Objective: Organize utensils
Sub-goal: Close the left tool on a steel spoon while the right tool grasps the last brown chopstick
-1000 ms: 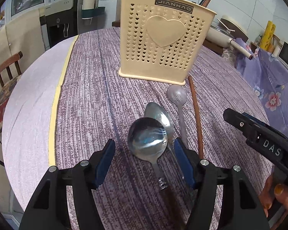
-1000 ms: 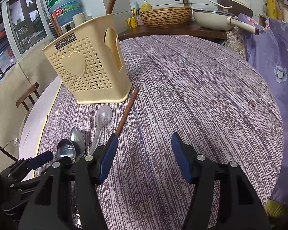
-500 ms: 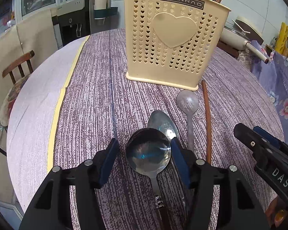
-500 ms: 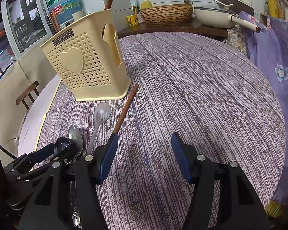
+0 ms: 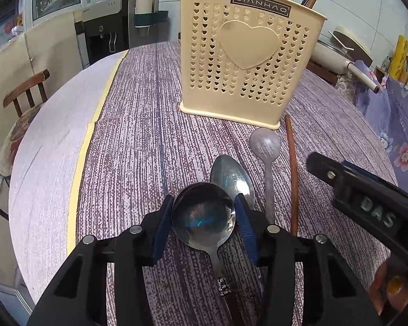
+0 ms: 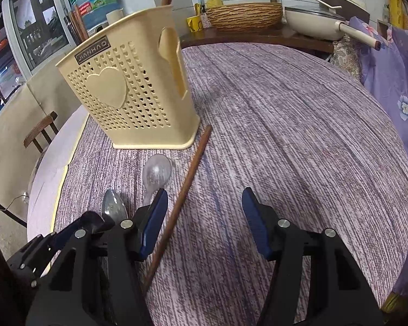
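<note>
A round table covered by a purple-grey streaked cloth is shown, with a pale strip bordered in yellow along its left edge. A cream plastic utensil holder pierced with heart-shaped holes is seen upright toward the far edge. A long brown wooden chopstick is laid from the holder's base toward the near edge; a translucent plastic spoon and an oval steel spoon lie just beside it. The round-bowled steel ladle spoon with a dark handle is framed by the closing jaws of the left gripper, its blue pads at the bowl's rim. The right gripper is held with jaws closing and parted, the chopstick passing between them untouched.
</note>
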A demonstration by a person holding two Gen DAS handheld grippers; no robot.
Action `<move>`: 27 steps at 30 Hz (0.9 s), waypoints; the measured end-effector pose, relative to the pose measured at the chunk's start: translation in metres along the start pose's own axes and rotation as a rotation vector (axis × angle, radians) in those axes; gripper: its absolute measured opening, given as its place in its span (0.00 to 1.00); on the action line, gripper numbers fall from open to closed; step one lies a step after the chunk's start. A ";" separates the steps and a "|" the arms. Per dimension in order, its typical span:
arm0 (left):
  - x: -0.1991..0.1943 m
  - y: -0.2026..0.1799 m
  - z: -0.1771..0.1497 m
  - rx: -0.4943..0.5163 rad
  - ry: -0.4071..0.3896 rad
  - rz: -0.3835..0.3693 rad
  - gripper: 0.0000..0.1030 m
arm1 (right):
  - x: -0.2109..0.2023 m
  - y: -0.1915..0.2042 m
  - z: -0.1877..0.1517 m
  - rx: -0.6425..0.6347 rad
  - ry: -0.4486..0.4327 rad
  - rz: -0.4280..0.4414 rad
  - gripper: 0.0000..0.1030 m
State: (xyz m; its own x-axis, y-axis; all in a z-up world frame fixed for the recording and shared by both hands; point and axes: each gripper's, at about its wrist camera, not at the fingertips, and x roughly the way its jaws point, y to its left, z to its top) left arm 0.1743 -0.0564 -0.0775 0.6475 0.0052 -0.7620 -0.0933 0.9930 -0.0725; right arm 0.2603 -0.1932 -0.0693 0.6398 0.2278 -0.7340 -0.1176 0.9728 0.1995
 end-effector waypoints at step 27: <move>0.008 0.017 0.010 0.167 0.000 0.006 0.44 | 0.043 0.033 0.019 -0.063 0.050 -0.130 0.11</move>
State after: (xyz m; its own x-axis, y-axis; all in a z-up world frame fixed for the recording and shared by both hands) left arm 0.1853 -0.0382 -0.0780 0.6470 0.0112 -0.7624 0.0301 0.9987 0.0402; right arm 0.2983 -0.1519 -0.0819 0.6142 0.1004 -0.7827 -0.0847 0.9945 0.0612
